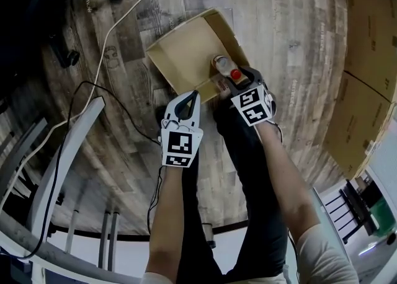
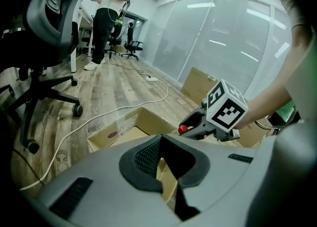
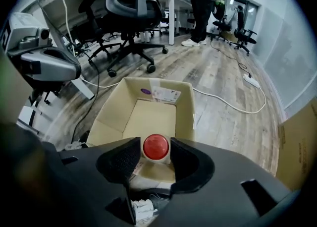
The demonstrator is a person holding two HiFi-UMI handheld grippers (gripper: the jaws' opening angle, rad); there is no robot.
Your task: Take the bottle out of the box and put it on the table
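Right gripper view: right gripper [image 3: 155, 152] spread astride red-capped bottle [image 3: 156, 146], lower centre, for gripping
Left gripper [image 1: 195, 95]: clenched empty, idle beside brown cardboard box [image 1: 186, 47]

Box [image 1: 186, 50] sits on the floor [image 1: 298, 41], with the bottle [image 1: 223, 64] inside at its near right corner, between the jaws of the right gripper [image 1: 240, 78]. Left gripper [image 1: 191, 98] is left of the right one, at the box's near wall. A cable [image 1: 110, 28] lies on the floor left of the box.

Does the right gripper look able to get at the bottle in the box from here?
Probably yes: the bottle, cap up, sits framed between the right gripper's open jaws; nothing covers it.
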